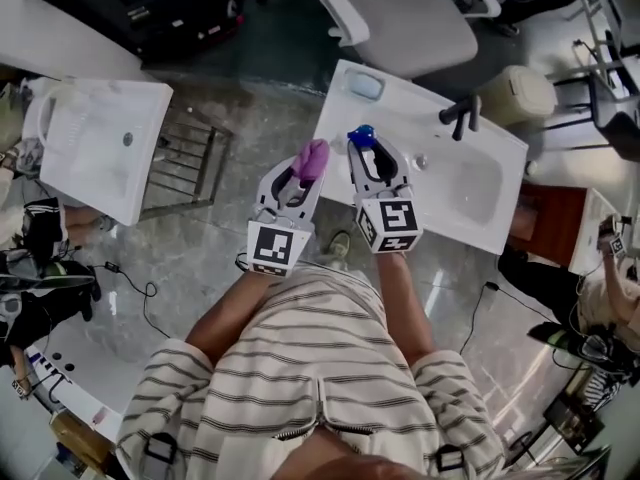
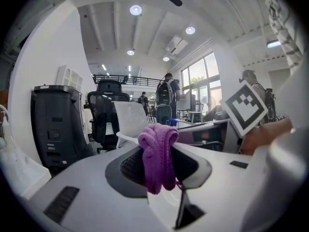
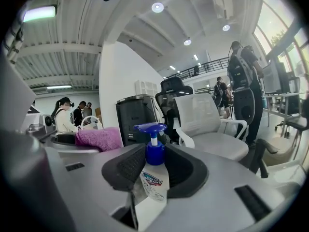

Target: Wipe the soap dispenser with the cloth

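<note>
Rubbing hard could twist loose the soap dispenser (image 3: 155,178) pinched in the right hand-held gripper (image 3: 154,162) above the sink (image 1: 505,143), or drag the cloth (image 2: 158,151) from the left hand-held gripper's (image 1: 303,175) clamp.

Purple cloth (image 2: 157,149) bunched in left claw (image 2: 159,166), white blue-pump soap dispenser (image 3: 154,178) upright in right claw (image 3: 154,164)

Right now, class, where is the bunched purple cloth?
The purple cloth is clamped in the left claw, centre of the head view, just left of the right claw holding the blue-pump soap dispenser by the white sink.
</note>
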### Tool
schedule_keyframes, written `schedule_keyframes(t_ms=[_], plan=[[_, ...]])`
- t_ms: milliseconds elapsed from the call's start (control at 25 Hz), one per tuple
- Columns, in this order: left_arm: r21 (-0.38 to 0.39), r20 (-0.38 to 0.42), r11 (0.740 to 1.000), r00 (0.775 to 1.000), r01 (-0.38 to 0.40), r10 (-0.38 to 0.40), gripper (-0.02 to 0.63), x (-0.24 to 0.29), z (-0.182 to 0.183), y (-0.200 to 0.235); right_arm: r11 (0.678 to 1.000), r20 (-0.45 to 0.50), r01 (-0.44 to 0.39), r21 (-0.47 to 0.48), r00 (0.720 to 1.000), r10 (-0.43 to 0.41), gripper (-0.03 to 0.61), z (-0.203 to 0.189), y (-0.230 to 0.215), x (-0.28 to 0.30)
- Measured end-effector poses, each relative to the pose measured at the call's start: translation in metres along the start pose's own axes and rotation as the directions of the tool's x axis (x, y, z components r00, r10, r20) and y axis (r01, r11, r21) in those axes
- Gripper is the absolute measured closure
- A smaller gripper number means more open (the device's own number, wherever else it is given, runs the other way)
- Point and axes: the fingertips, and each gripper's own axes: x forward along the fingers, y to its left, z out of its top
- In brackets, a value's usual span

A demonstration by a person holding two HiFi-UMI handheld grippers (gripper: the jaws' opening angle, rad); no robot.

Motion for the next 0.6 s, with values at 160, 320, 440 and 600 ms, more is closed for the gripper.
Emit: schedule_keyframes(t_ms=[160,320,440,600], plan=[[-0.003,0.002,1.000,1.000,0.011,-0.011,0.485,-0.012,0.005,-0.012,1.000,0.015,-0.009,-0.013,1.000,0.009,0.445,0.012,0.007,-0.021],[0.004,0.008,0.999,0.999,0.033,-0.033,0.485,-0.015,0.012,-0.020,1.000,0.037,-0.005,-0.022,0.999,0.006,0.445,0.027,0.009,-0.036],[0.014,0.011,0.998,0.998,0.055,-0.055,0.485,-0.015,0.016,-0.028,1.000,0.045,-0.009,-0.027,0.999,0.011,0.445,0.034,0.010,-0.043],[0.020,0.016,0.997,0.997,0.078,-0.079,0.485,-0.011,0.021,-0.036,0.999,0.058,-0.016,-0.041,0.998,0.018,0.445,0.043,0.014,-0.050]])
